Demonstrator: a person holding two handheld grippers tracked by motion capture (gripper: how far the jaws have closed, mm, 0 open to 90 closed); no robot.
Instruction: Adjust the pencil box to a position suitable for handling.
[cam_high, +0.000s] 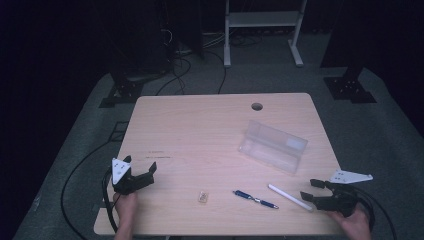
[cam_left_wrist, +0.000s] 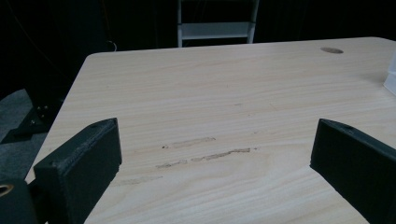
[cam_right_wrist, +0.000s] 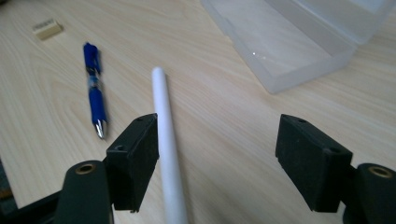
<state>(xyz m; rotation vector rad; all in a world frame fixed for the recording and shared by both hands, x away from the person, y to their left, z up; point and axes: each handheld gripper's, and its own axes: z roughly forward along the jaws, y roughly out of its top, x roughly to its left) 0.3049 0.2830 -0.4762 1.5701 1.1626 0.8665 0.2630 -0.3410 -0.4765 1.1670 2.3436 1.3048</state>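
Right gripper jaws wide, nothing held; white stick lies flat on the tabletop, just inside its left jaw. Centre over the stick first, then close. Left gripper jaws wide, idle.

Left gripper: matte black, blocky plastic body, grey three-cornered plate on top with small dark holes, black cable looping off behind it. Right gripper: same black build, pale plate, black cable. Jaws are squared black blocks, each with a small screw hole; brass-coloured inserts sit at their bases.
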